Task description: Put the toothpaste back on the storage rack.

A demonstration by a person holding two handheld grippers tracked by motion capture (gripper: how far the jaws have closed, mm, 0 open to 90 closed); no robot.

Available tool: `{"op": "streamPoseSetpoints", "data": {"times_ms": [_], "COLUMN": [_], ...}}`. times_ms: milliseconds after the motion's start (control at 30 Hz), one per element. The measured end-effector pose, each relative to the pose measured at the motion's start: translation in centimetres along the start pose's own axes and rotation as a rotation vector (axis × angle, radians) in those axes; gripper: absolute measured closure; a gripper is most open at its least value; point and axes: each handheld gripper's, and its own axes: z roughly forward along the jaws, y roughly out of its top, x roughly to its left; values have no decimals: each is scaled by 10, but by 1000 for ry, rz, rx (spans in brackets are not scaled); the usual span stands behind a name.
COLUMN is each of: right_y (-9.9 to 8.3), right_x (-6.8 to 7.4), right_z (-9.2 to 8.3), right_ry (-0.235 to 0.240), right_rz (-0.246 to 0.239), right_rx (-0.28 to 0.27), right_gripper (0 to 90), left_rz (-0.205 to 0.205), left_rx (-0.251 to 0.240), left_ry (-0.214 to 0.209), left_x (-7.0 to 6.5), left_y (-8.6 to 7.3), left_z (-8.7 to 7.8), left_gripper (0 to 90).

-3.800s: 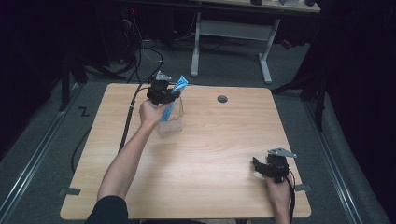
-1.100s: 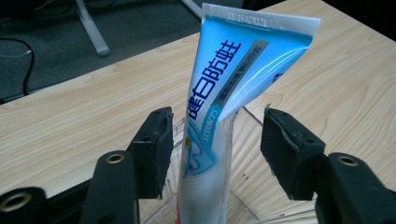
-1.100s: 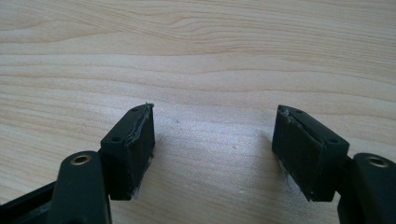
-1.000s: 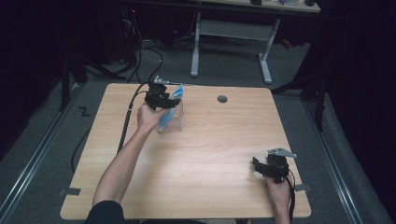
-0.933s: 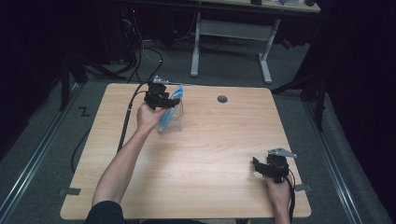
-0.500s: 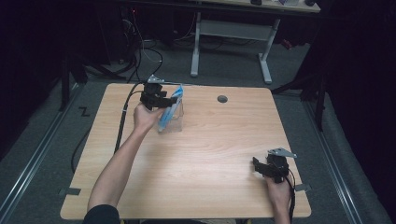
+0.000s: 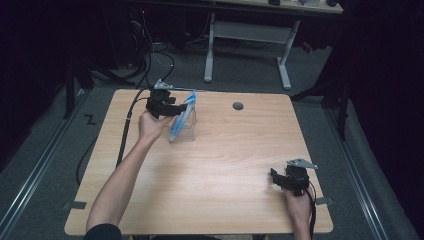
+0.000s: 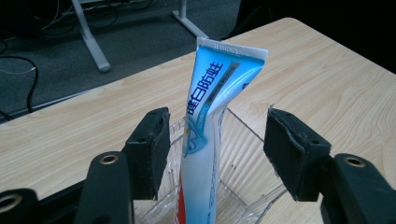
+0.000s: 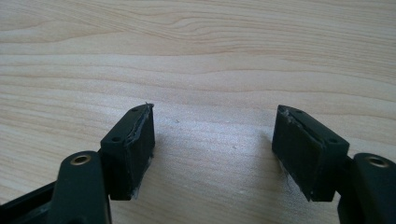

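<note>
- Between the pads [image 8: 152, 149] of the left gripper [image 8: 219, 144] stands a blue and white toothpaste tube [image 8: 210, 116]; the jaws are spread wide, and there is a clear gap between each pad and the tube, so the tube is released, not grasped.
- The tube stands nearly upright with its crimped end up, bent a little to one side, and its lower end down inside a clear plastic box [image 8: 243, 186].
- From above, the left gripper [image 7: 177, 107] hangs at the far left of the table [image 7: 225, 165], just over the tube [image 7: 181, 117] and the box [image 7: 187, 131], which sit well apart from the near edge.
- At the near right, the right gripper [image 9: 212, 149] lies low over bare wood with its jaws apart and nothing between them; from above it [image 7: 280, 179] is well away from the box.
- A small dark hole [image 7: 238, 106] shows in the table's far side, to the right of the box.
- My reading: the placing step is about done, with the tube left leaning in the box.
- The next move probably calls for lifting the left gripper straight clear, pads kept wide, so that neither one catches the bent top and tips the tube or drags the light box.
</note>
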Motion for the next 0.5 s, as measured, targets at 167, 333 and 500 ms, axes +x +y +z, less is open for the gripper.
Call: {"op": "streamPoseSetpoints", "data": {"times_ms": [167, 333, 500], "right_y": [0, 0, 0], "right_x": [0, 0, 0], "right_z": [0, 0, 0], "right_ry": [1, 0, 0], "right_rz": [1, 1, 1], "right_rx": [0, 0, 0], "right_gripper": [300, 300, 300], "left_rz": [10, 20, 31], "left_rx": [-8, -13, -17], "left_ry": [11, 35, 37], "left_x": [-1, 0, -2], "left_y": [-4, -8, -8], "left_z": [-7, -13, -18], "left_gripper": [412, 413, 413]}}
